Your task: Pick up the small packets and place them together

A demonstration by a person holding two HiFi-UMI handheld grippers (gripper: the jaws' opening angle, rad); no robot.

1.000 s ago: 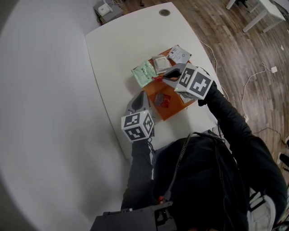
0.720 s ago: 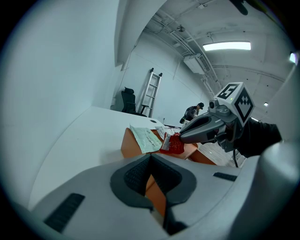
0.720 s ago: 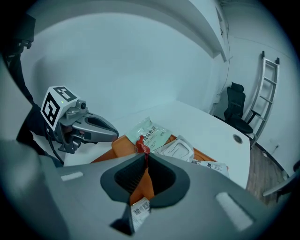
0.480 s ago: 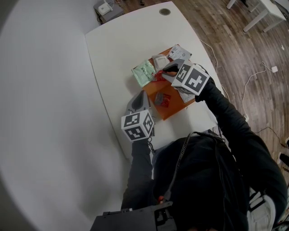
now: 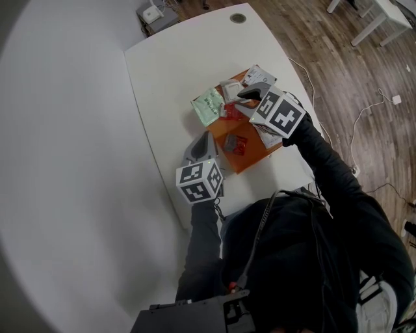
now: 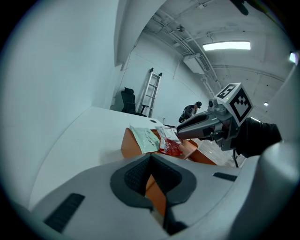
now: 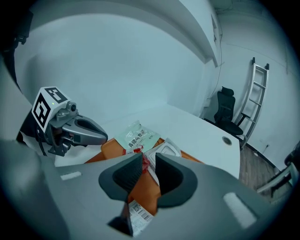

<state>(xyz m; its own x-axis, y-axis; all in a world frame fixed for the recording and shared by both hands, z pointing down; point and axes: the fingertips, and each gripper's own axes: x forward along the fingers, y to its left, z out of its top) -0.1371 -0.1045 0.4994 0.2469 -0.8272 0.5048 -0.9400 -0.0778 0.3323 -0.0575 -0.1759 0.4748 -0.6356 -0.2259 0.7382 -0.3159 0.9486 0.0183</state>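
Office or lab-type workroom, prob. open-plan. Signs in head view: a big white table [image 5: 182,71] w/ a round cable hole [image 5: 238,18] at top centre; wood floor [image 5: 338,71] at right w/ a loose cable [image 5: 394,99] on it; a second white table [image 5: 380,16] in upper right corner. In left gripper view, centre bg: a black office chair [image 6: 127,99] and a ladder [image 6: 151,91] against the wall; at top, bare ceiling pipes [image 6: 173,30] and a strip light [image 6: 227,45].

Smooth matt white counter [image 5: 169,71], matt orange flat board [image 5: 250,159], crinkly glossy green plastic-film packet [image 5: 208,105], brown wood-plank floor [image 5: 338,71], slight sheen.
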